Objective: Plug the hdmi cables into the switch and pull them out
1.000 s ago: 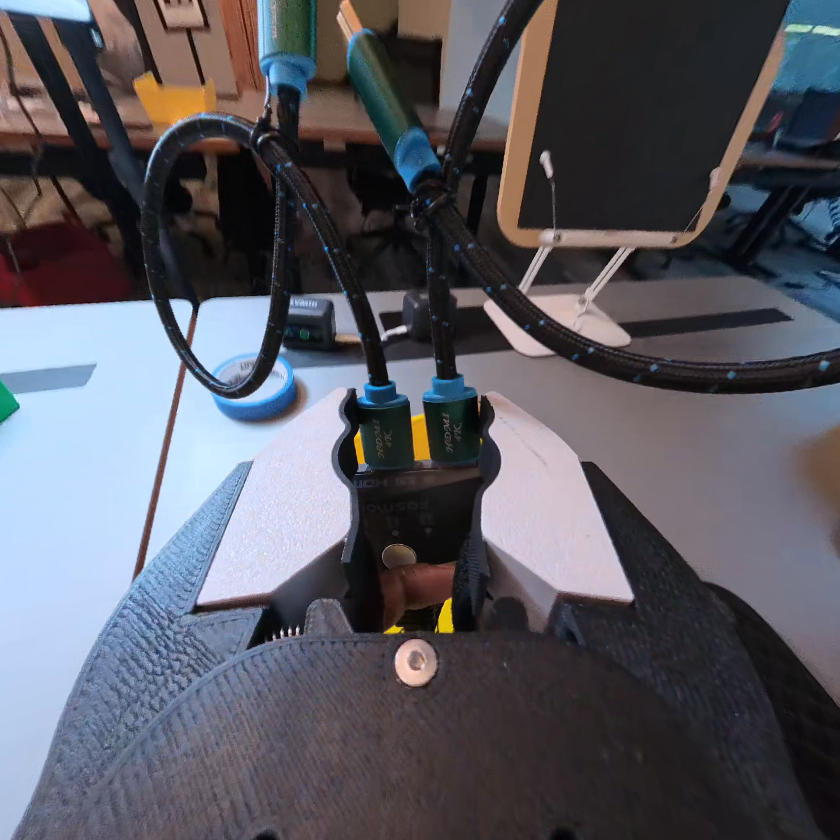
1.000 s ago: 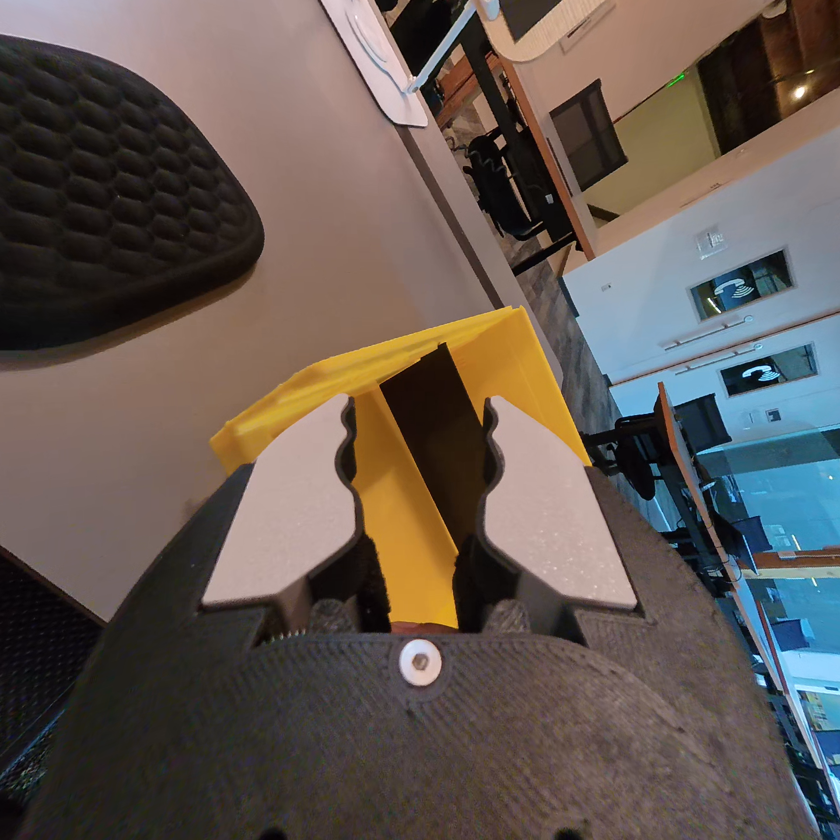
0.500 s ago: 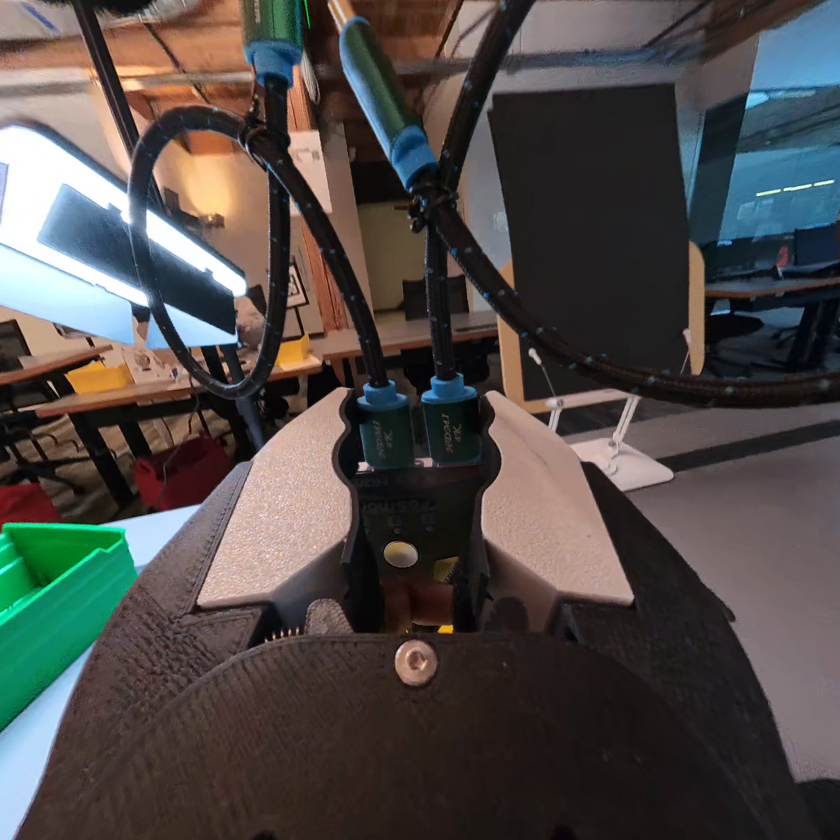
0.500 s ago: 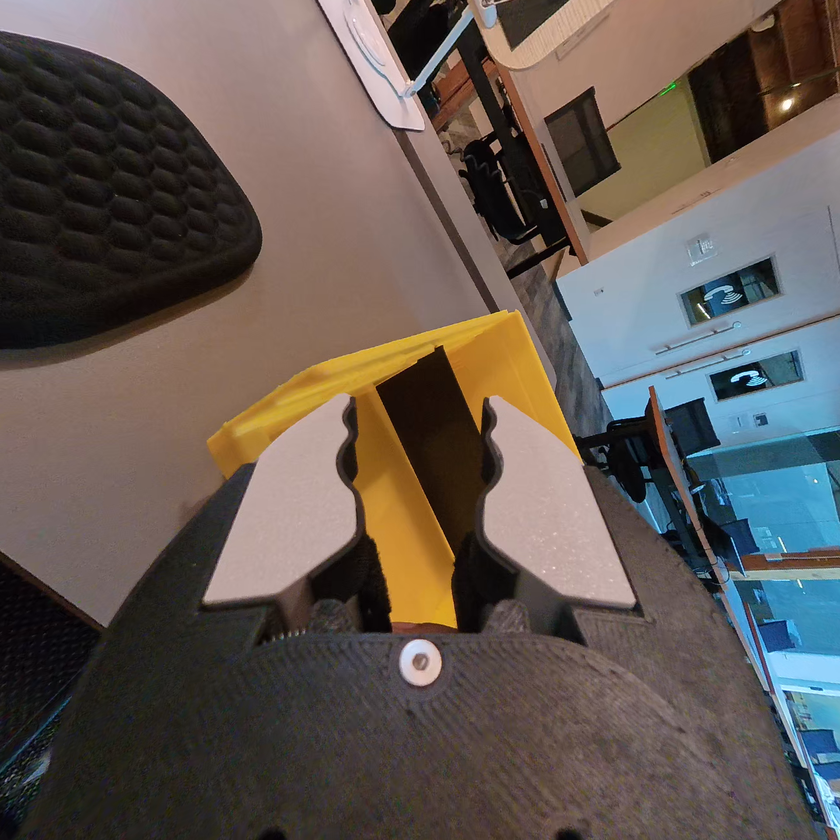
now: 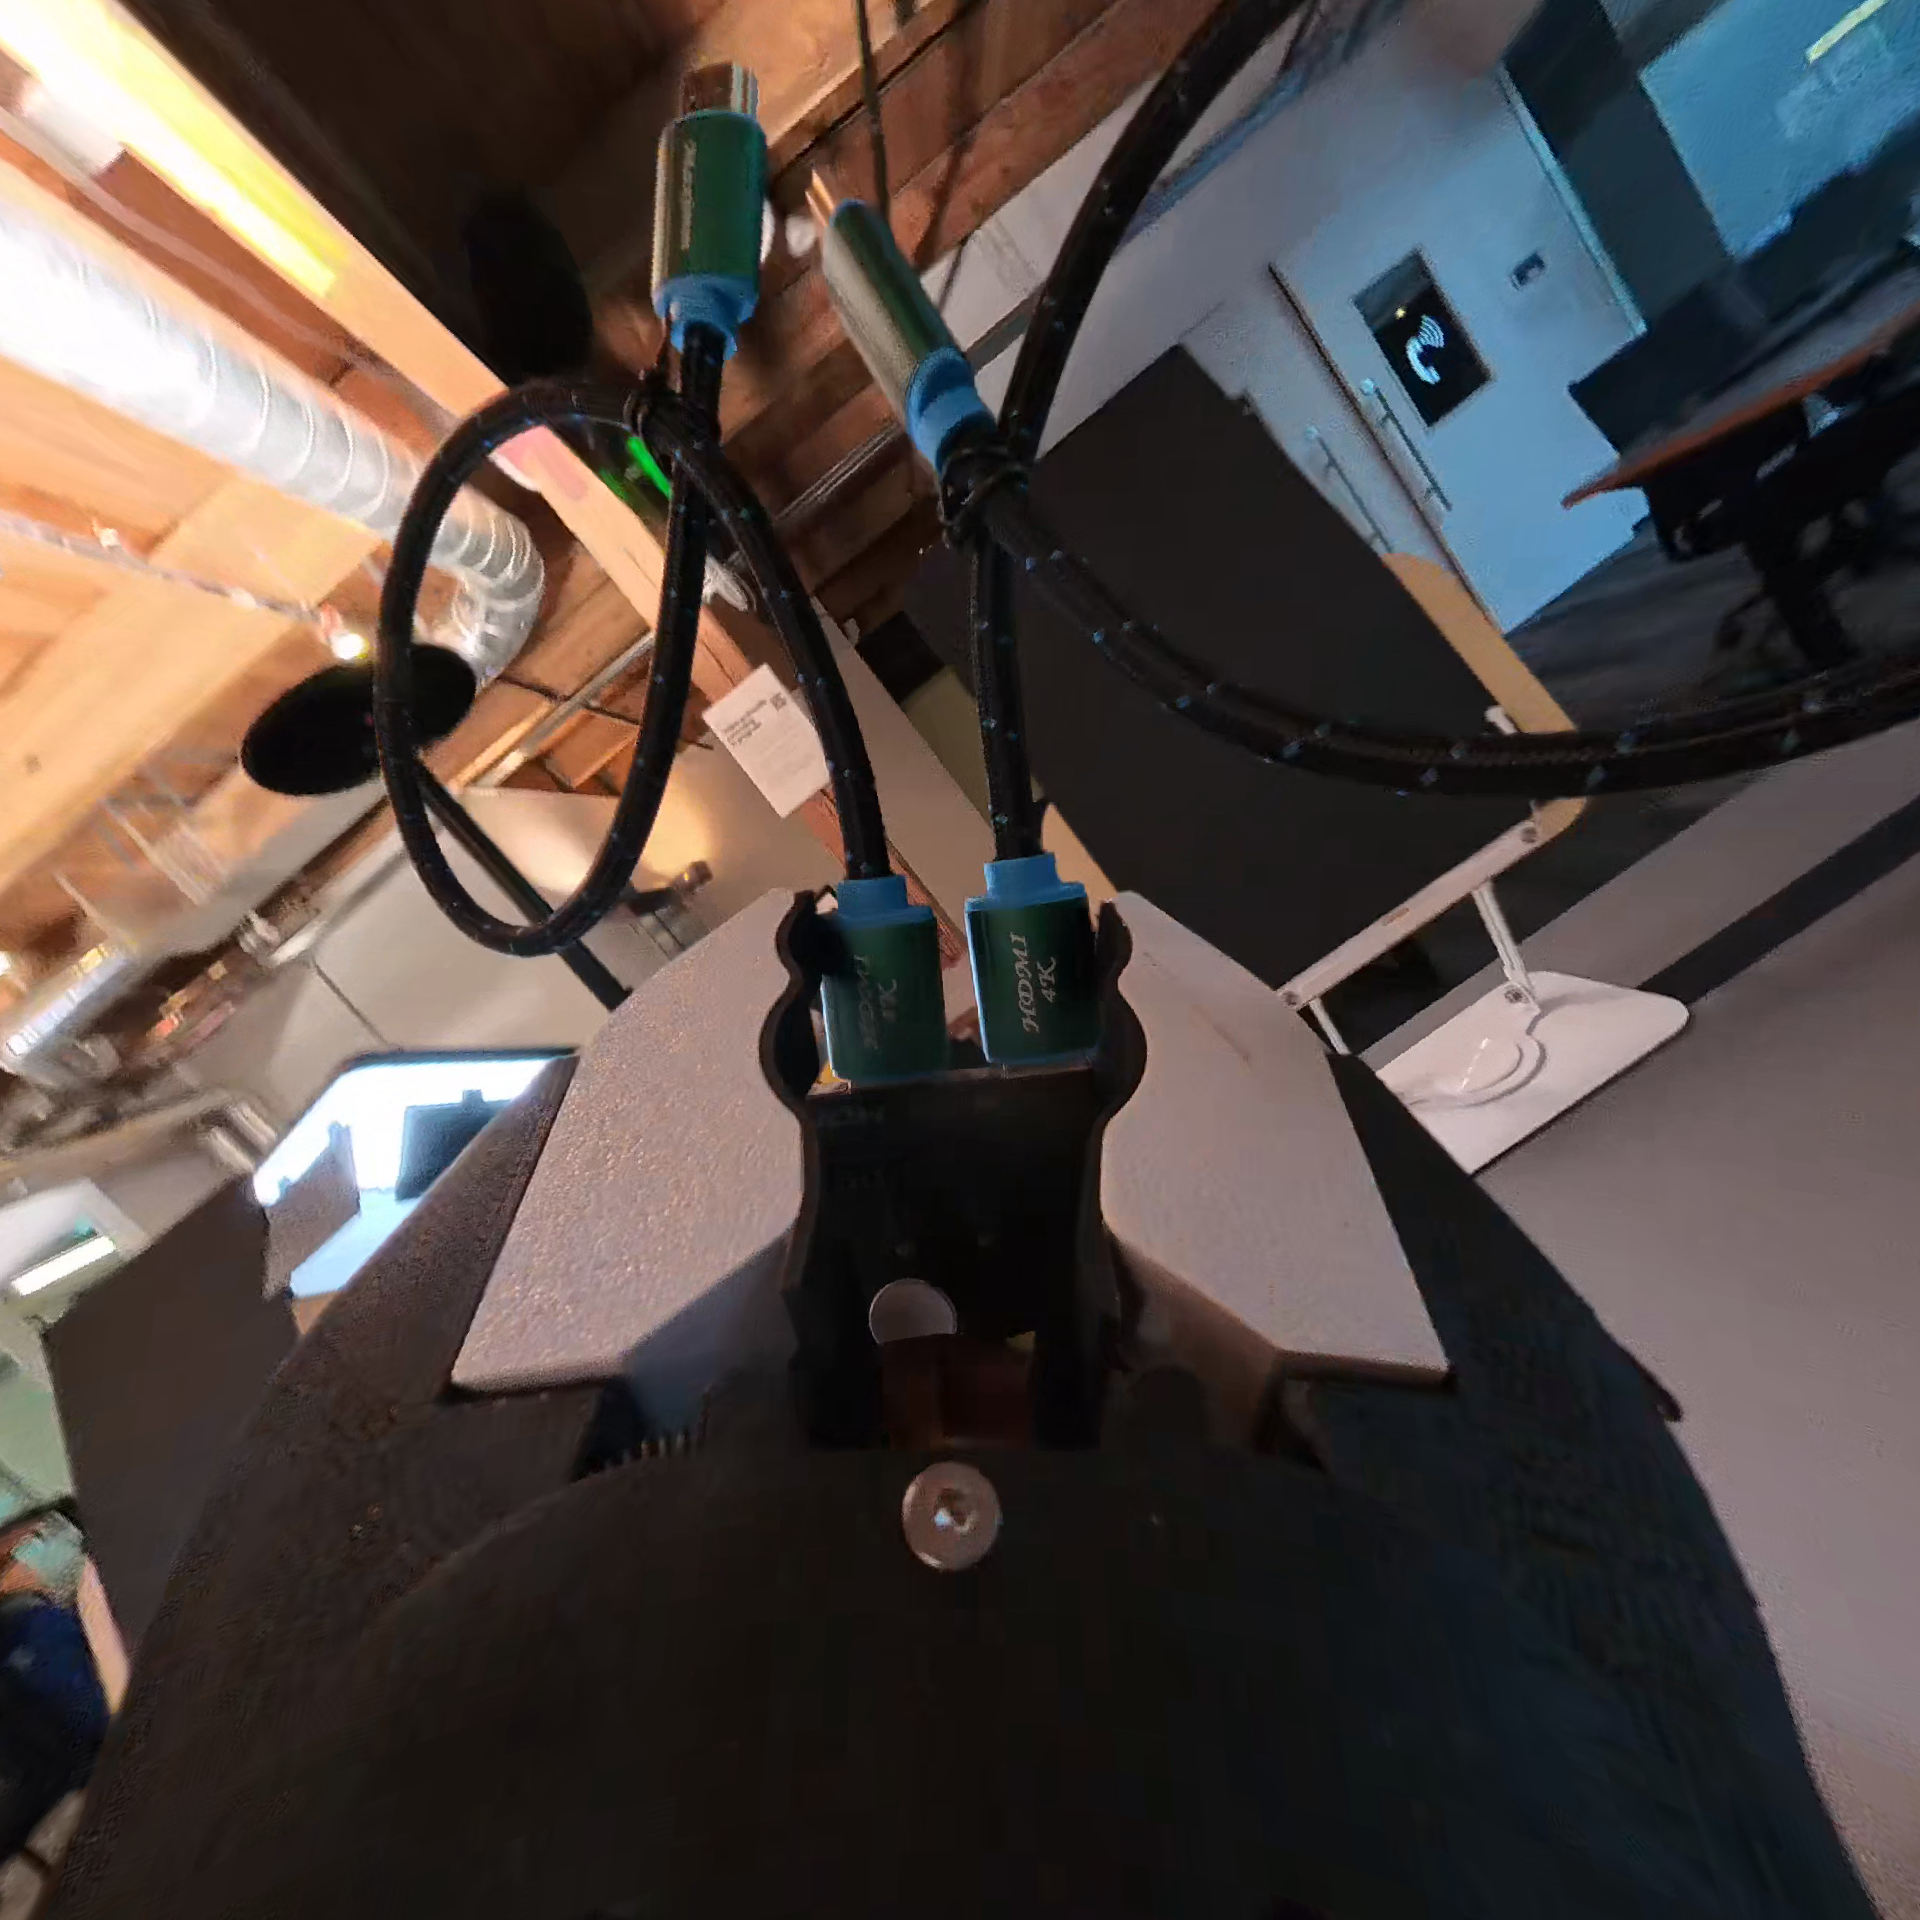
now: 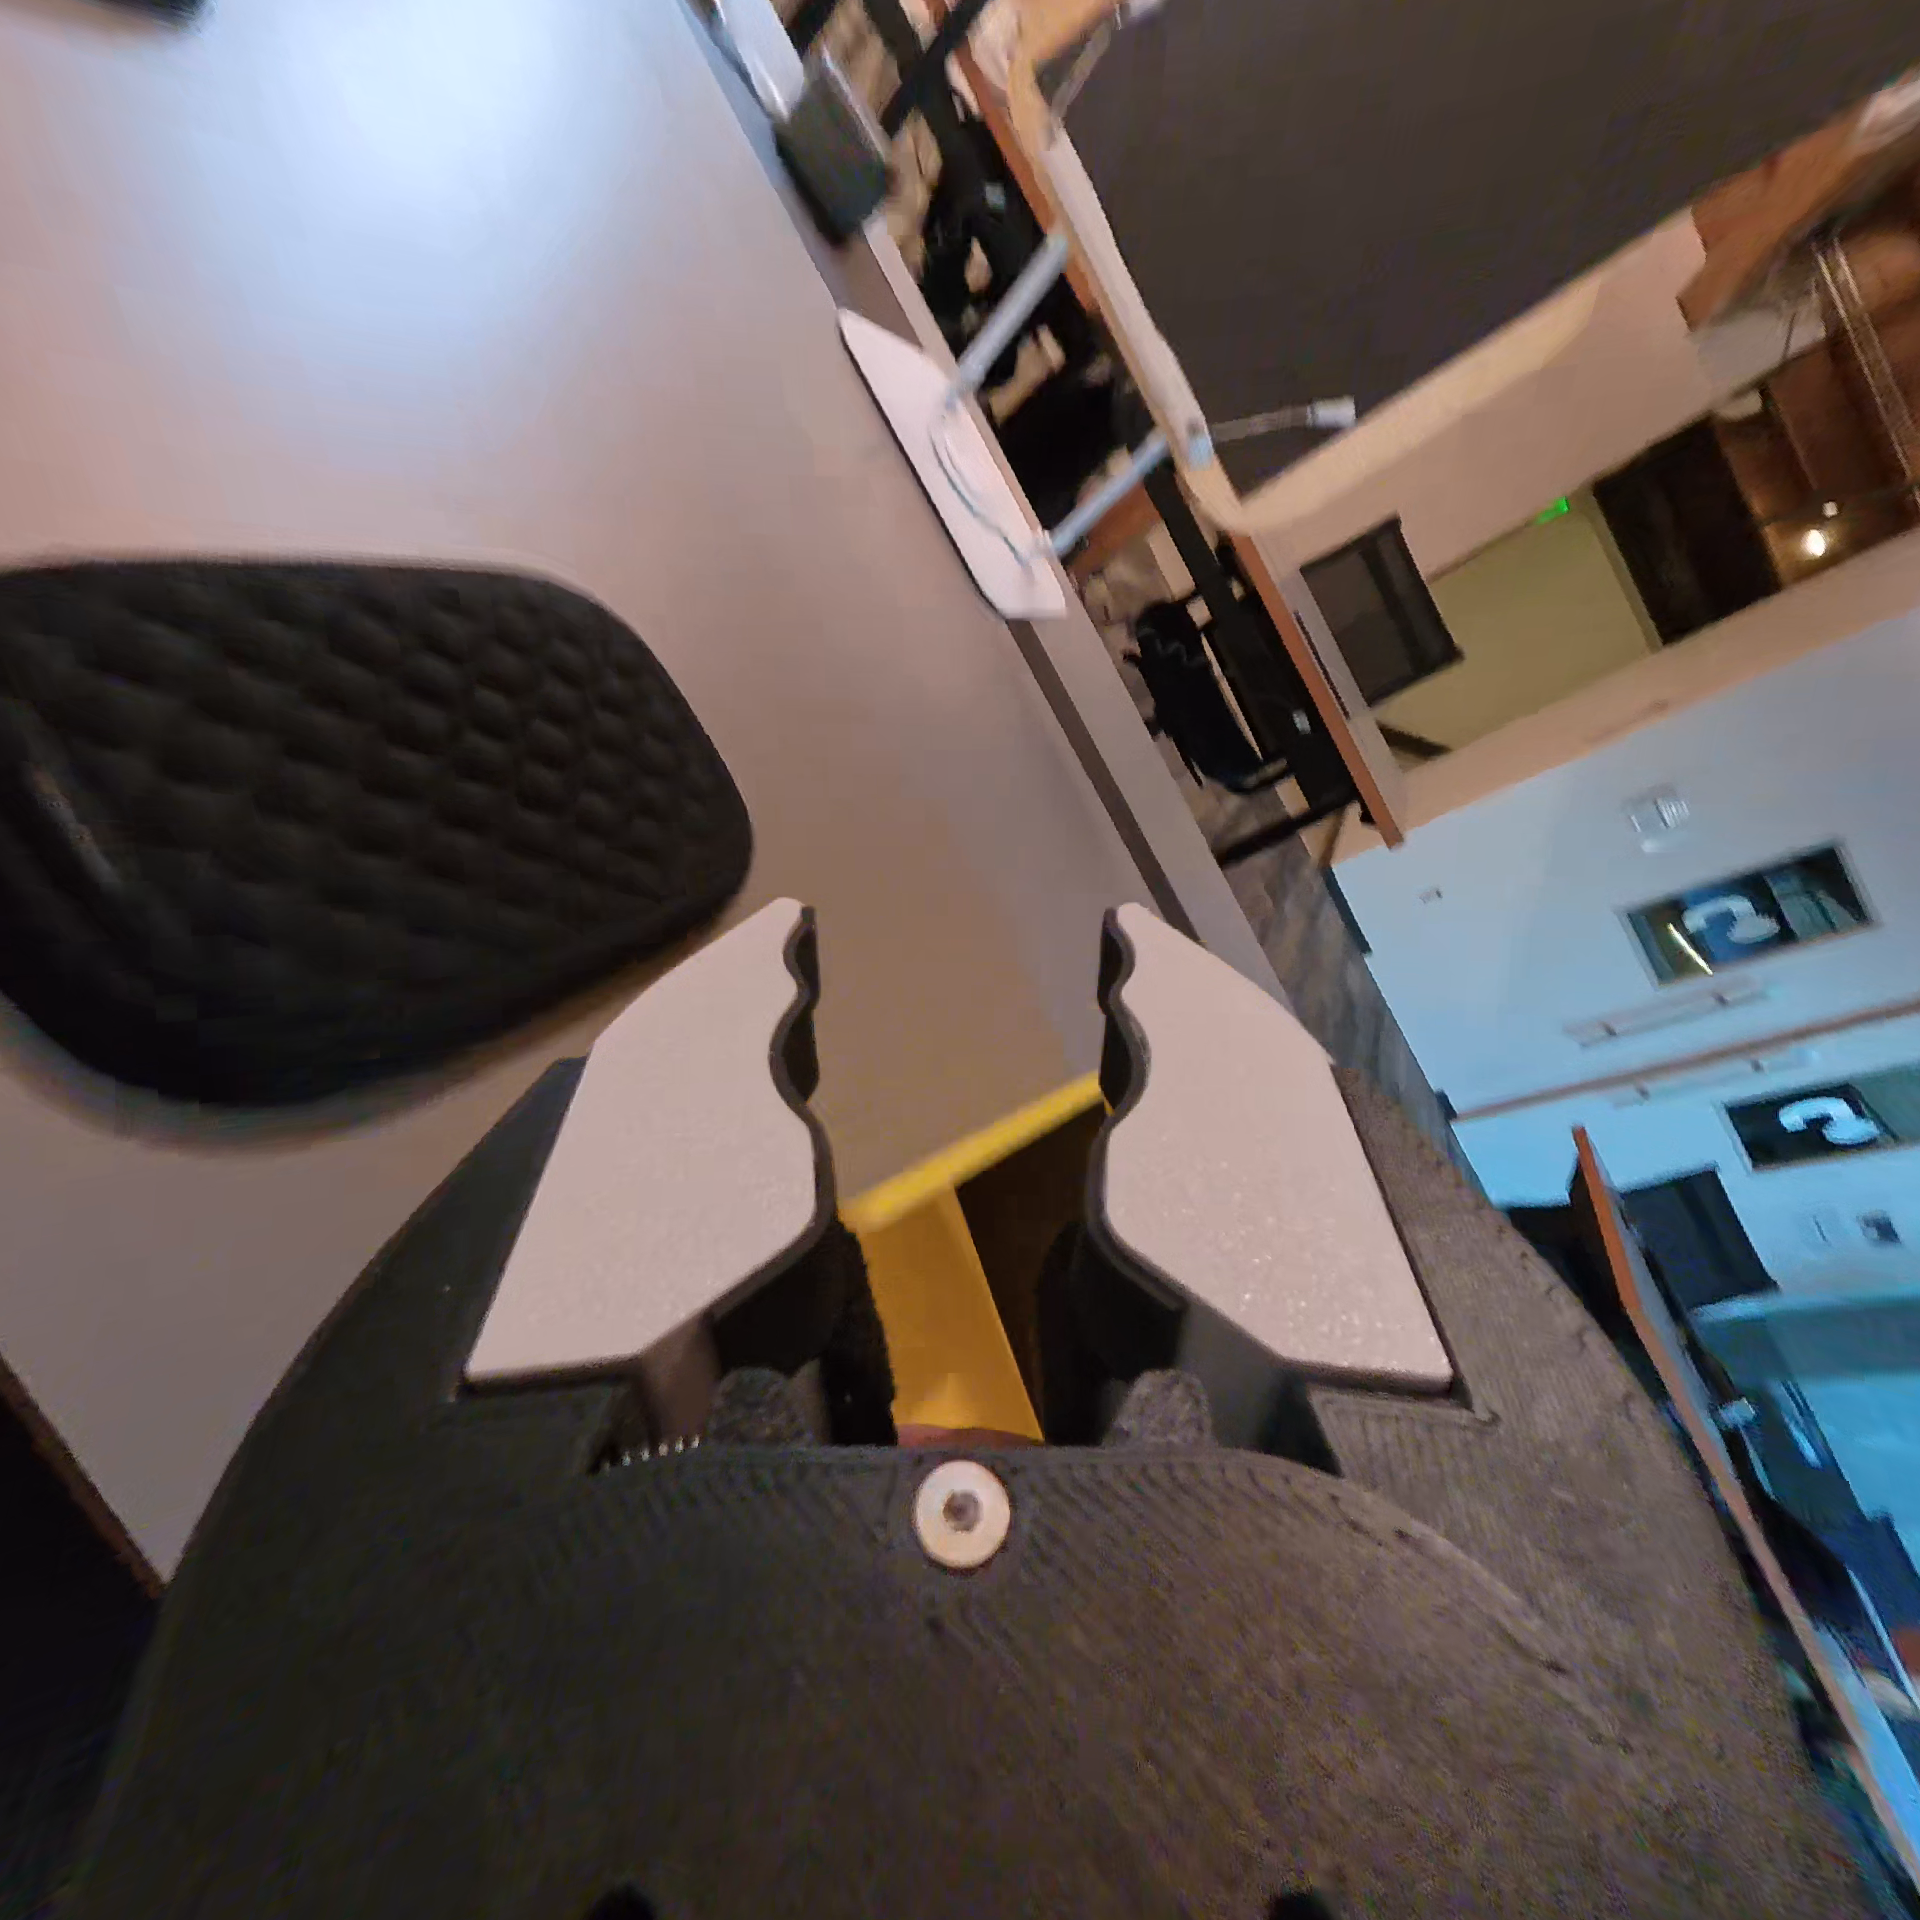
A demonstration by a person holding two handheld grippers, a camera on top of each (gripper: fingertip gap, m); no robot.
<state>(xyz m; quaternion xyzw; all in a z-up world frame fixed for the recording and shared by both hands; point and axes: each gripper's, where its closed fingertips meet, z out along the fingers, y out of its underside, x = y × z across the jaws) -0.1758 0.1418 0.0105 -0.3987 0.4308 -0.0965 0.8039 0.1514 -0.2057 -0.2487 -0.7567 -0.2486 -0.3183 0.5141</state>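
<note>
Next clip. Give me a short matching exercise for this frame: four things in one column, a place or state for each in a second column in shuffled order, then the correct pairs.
Things:
1. HDMI switch
2. two green HDMI plugs
3. right gripper
4. black honeycomb pad

Places or states:
A. lying flat on the grey table
B. clamped in the left gripper
C. open, with a yellow holder beneath it
D. seated side by side in the switch's ports

Pairs: 1-B, 2-D, 3-C, 4-A
</note>
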